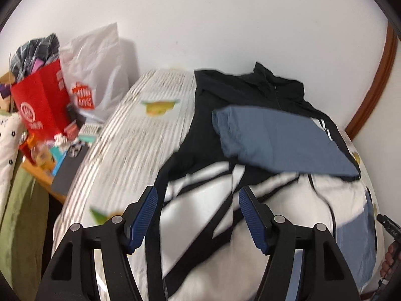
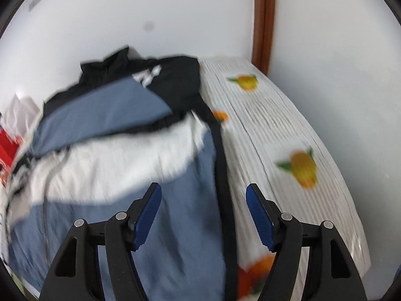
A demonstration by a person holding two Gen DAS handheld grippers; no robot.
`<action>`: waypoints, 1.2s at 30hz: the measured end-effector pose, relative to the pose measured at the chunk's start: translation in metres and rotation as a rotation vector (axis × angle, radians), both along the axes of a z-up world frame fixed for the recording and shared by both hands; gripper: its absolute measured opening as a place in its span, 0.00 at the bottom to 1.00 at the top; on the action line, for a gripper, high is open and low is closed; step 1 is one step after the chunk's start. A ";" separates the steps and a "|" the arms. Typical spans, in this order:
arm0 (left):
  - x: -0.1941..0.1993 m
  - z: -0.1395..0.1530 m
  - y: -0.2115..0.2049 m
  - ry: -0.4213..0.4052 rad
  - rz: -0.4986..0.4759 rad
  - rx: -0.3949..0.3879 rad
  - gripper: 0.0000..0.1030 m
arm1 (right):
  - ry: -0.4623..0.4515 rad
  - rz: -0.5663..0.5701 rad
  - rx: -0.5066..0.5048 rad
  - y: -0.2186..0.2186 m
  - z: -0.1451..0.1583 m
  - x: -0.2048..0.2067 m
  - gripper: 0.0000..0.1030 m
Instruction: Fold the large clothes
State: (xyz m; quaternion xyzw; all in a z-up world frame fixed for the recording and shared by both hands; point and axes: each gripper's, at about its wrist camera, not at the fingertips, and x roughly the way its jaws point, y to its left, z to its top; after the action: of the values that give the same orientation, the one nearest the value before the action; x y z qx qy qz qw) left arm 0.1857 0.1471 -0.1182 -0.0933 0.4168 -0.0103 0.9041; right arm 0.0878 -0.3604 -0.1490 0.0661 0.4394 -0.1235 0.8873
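While the jacket lies spread on the striped bed, the left gripper hangs above its near white and black part, fingers wide, holding nothing. A red bag stands off to the left. In the right view, the right gripper is wide too, over the jacket's black edge; the blur hides whether it touches.

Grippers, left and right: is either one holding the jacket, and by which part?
Nothing is held. Both the left gripper and right gripper are open above the black, white and blue jacket.
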 end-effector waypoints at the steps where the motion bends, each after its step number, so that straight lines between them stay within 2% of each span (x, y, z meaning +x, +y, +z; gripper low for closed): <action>1: -0.008 -0.005 0.003 0.012 -0.001 -0.010 0.64 | 0.011 -0.004 -0.001 0.000 -0.006 -0.008 0.67; 5: -0.035 -0.031 0.013 0.073 -0.003 -0.046 0.64 | 0.027 -0.021 0.024 -0.002 -0.027 -0.032 0.67; 8: -0.050 -0.047 0.014 0.106 -0.009 -0.010 0.64 | 0.032 -0.021 0.051 -0.001 -0.039 -0.041 0.67; 10: -0.058 -0.054 0.015 0.123 -0.016 -0.022 0.64 | 0.030 -0.023 0.064 0.000 -0.045 -0.043 0.67; 14: -0.069 -0.055 0.008 0.114 -0.024 -0.021 0.64 | 0.001 -0.007 0.000 0.010 -0.051 -0.048 0.69; 19: -0.081 -0.061 -0.012 0.069 -0.015 0.103 0.62 | -0.017 0.003 -0.007 0.010 -0.053 -0.050 0.68; 22: -0.089 -0.062 -0.017 0.048 -0.022 0.124 0.62 | -0.036 0.007 -0.011 0.011 -0.054 -0.052 0.67; 23: -0.092 -0.063 -0.019 0.041 -0.024 0.144 0.61 | -0.049 0.013 -0.015 0.011 -0.054 -0.054 0.65; 25: -0.096 -0.062 -0.021 0.033 -0.032 0.156 0.49 | -0.070 0.027 -0.017 0.013 -0.054 -0.060 0.55; 26: -0.098 -0.061 -0.021 0.034 -0.032 0.152 0.46 | -0.076 0.036 -0.017 0.014 -0.053 -0.062 0.45; 27: -0.099 -0.060 -0.020 0.038 -0.029 0.150 0.36 | -0.080 0.044 -0.012 0.015 -0.052 -0.063 0.32; 29: -0.100 -0.058 -0.018 0.048 -0.017 0.141 0.24 | -0.082 0.059 0.015 0.017 -0.051 -0.064 0.14; 30: -0.100 -0.058 -0.016 0.055 -0.005 0.143 0.16 | -0.080 0.068 0.034 0.018 -0.050 -0.063 0.09; 31: -0.101 -0.057 -0.014 0.062 -0.003 0.132 0.10 | -0.075 0.073 0.046 0.019 -0.049 -0.063 0.08; 33: -0.105 -0.055 -0.007 0.081 0.000 0.074 0.07 | -0.072 0.079 0.074 0.021 -0.046 -0.067 0.05; 36: -0.120 -0.043 0.001 0.058 0.003 0.054 0.06 | -0.111 0.077 0.112 0.019 -0.034 -0.086 0.04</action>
State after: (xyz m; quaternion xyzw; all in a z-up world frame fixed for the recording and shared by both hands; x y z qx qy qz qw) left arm 0.0661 0.1479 -0.1613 -0.0697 0.4427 0.0048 0.8939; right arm 0.0021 -0.3414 -0.1826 0.1052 0.3981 -0.0607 0.9093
